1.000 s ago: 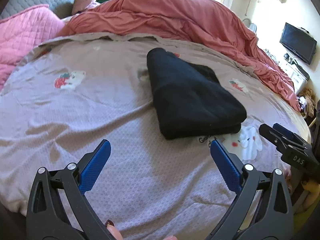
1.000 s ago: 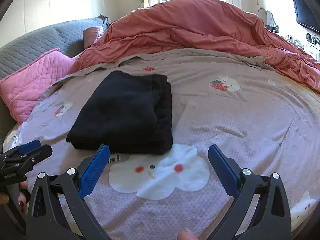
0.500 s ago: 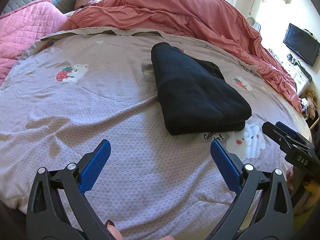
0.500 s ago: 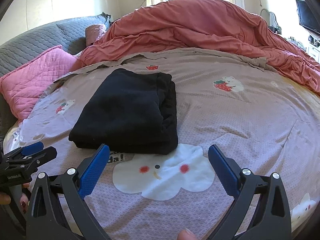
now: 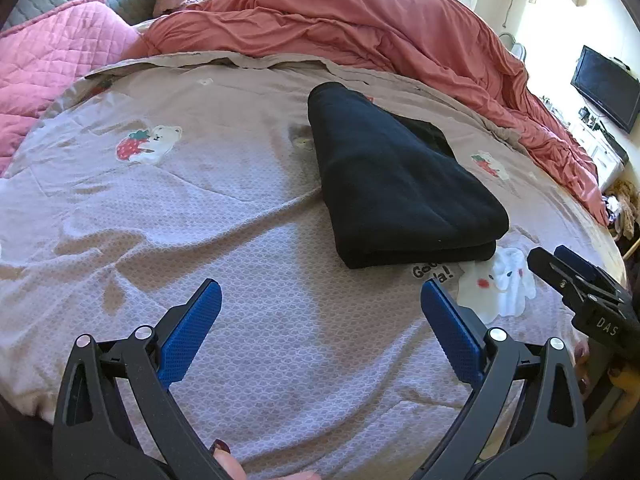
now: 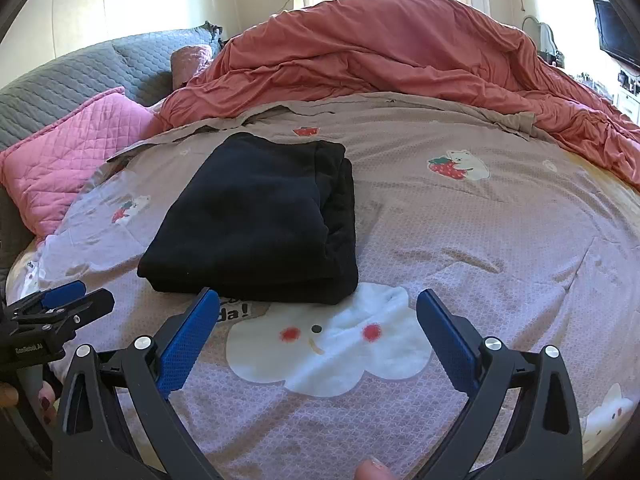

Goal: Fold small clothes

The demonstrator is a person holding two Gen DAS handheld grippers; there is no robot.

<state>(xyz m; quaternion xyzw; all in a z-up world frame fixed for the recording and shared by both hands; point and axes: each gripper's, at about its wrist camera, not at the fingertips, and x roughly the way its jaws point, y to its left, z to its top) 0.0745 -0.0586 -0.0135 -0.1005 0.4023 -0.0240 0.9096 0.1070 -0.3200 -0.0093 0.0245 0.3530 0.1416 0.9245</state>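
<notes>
Neatly folded, a black garment [image 5: 400, 184] lies flat on the bed [image 5: 240, 360], resting on a mauve bedspread [image 6: 500, 240] printed with strawberries, bears and a white cloud face [image 6: 328, 344]. The folded piece sits toward the middle of the bed, its near edge just touching the cloud print and partly covering some black lettering [image 5: 434, 271] beside it.

Both tools hang over the near edge of the bed, apart from the garment and holding nothing. The left gripper [image 5: 320, 320] stands wide, its blue pads [image 5: 188, 332] spread well apart above bare bedspread to the garment's near left. The right gripper [image 6: 318, 328] is likewise wide, its blue fingers [image 6: 444, 336] framing the cloud face, with the left pad's tip just at the garment's near edge in that view. Each tool shows in the other's camera: the right gripper at the right margin of the left wrist view, the left gripper at the left margin of the right wrist view.

A rumpled coral duvet [image 6: 380, 52] is heaped along the bed's far edge. A pink quilted pillow [image 6: 68, 148] and a grey quilted cushion [image 6: 100, 68] lie at the far left corner. A dark television [image 5: 606, 86] hangs on the wall at right.
</notes>
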